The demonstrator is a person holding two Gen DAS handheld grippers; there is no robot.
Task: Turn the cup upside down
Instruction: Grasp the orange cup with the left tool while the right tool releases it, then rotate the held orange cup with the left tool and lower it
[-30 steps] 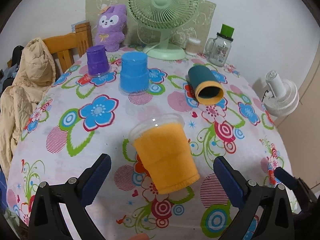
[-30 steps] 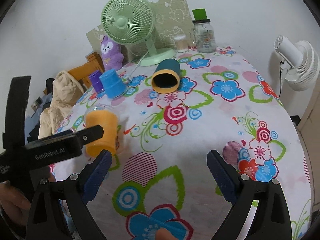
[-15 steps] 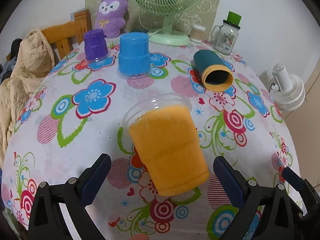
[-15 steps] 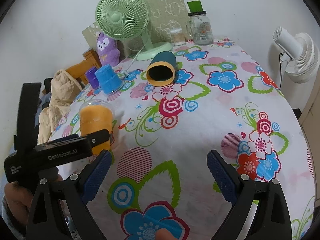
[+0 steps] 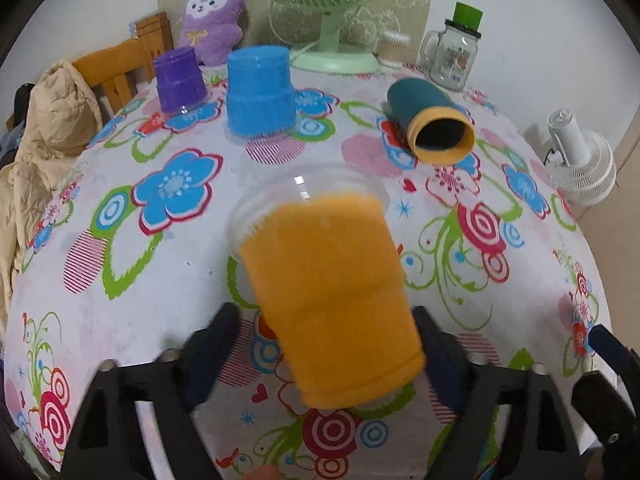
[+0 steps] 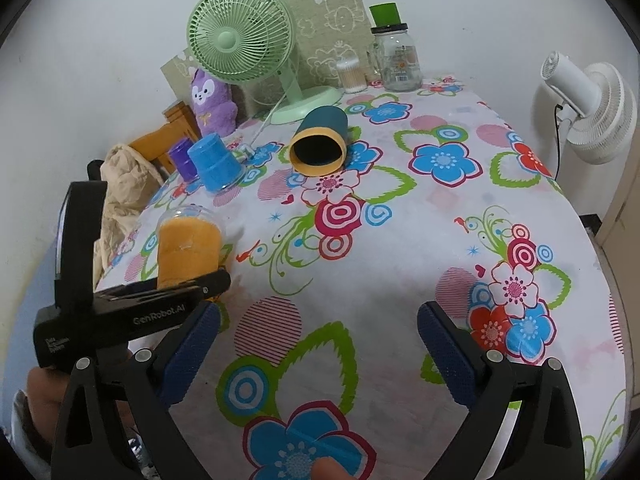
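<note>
An orange cup (image 5: 332, 292) with a clear plastic rim stands upright on the flowered tablecloth (image 5: 120, 240), leaning a little. My left gripper (image 5: 324, 340) is open, its fingers on either side of the cup's base, the right finger close to the cup wall. In the right wrist view the orange cup (image 6: 188, 252) stands at the left behind the left gripper's body (image 6: 132, 312). My right gripper (image 6: 318, 348) is open and empty over the tablecloth (image 6: 360, 288), near the front.
A blue cup (image 5: 258, 92) and a purple cup (image 5: 178, 80) stand upside down at the back. A teal cup with a yellow rim (image 5: 432, 124) lies on its side. A green fan (image 5: 332, 8), a glass jar (image 5: 452, 56), a purple plush toy (image 5: 212, 16) and a chair with a coat (image 5: 48, 128) are behind.
My left gripper has moved forward around the orange cup and its fingers have narrowed towards the cup. The right gripper has shifted only slightly.
</note>
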